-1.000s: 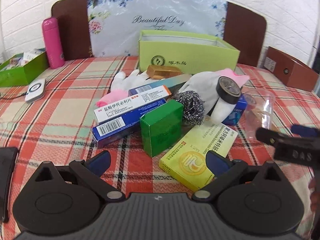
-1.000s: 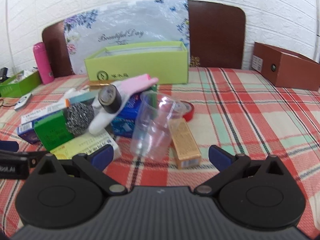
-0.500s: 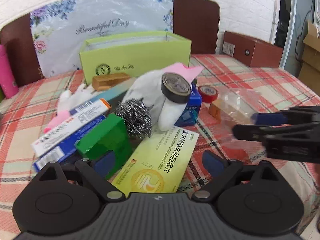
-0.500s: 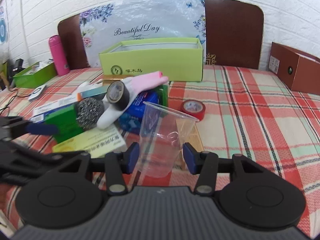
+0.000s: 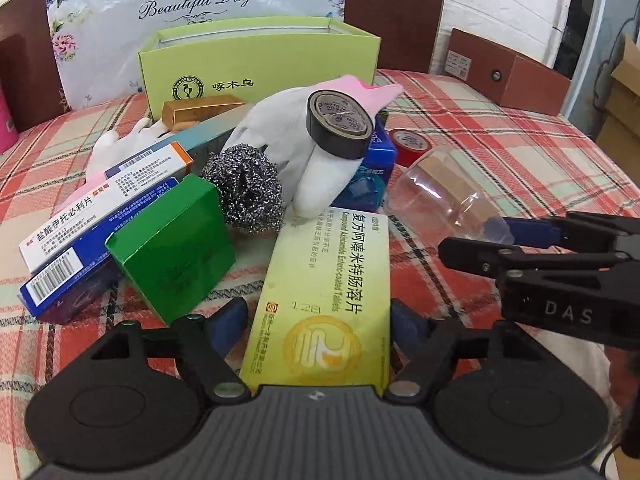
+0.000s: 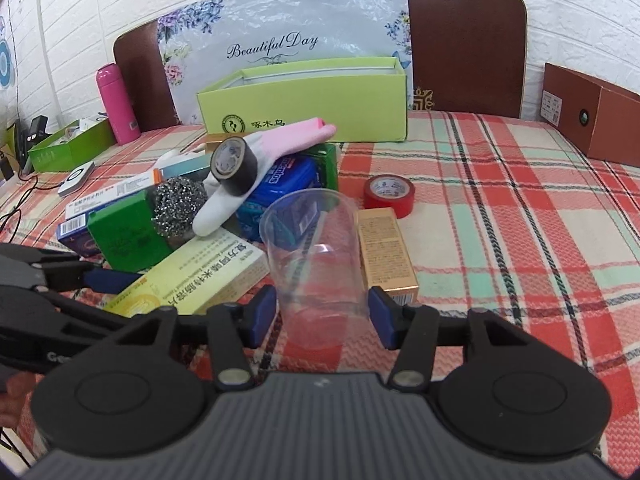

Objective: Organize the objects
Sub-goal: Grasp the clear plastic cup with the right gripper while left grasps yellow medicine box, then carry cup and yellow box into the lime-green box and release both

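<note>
My right hand-held gripper (image 6: 322, 312) clamps the clear plastic cup (image 6: 316, 256) near its base, tilted above the plaid table (image 6: 520, 216). My left hand-held gripper (image 5: 318, 320), its jaws just closing, straddles the near end of the yellow tablet box (image 5: 324, 296), pads not visibly pressing. The box lies beside the green box (image 5: 172, 244) and steel scourer (image 5: 244, 188).
</note>
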`<state>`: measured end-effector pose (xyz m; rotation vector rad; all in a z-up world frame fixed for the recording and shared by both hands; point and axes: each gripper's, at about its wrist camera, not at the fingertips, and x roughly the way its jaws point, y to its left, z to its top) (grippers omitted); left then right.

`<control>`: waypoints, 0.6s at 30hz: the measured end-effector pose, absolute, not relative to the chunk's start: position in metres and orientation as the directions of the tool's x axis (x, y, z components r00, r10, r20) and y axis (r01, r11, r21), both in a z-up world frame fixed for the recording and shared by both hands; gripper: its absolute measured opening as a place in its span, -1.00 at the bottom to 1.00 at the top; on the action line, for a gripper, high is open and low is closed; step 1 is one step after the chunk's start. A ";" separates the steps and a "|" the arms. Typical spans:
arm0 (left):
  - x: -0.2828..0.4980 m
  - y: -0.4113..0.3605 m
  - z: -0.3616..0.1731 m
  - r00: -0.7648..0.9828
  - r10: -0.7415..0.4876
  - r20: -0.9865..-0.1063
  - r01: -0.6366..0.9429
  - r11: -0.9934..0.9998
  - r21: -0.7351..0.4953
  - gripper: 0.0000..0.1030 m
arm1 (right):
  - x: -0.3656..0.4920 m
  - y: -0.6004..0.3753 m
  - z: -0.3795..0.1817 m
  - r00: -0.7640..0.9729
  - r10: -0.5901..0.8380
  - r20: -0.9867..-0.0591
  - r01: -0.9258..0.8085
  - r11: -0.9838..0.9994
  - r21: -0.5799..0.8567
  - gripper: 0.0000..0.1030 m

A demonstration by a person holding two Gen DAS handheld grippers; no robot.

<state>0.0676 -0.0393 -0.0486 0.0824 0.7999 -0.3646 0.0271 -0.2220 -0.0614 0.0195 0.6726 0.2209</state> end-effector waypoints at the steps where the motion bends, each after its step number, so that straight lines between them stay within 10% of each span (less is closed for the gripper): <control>1: 0.069 -0.043 -0.049 0.644 -0.279 -0.712 0.353 0.934 -0.047 0.55 | 0.028 -0.223 -0.062 0.763 0.203 -0.614 -0.193 0.978 0.083 -0.02; 18: 0.038 -0.017 -0.014 0.603 -0.445 -0.662 0.421 0.882 -0.210 0.34 | 0.010 -0.230 -0.045 0.738 0.310 -0.599 -0.285 0.948 0.140 -0.11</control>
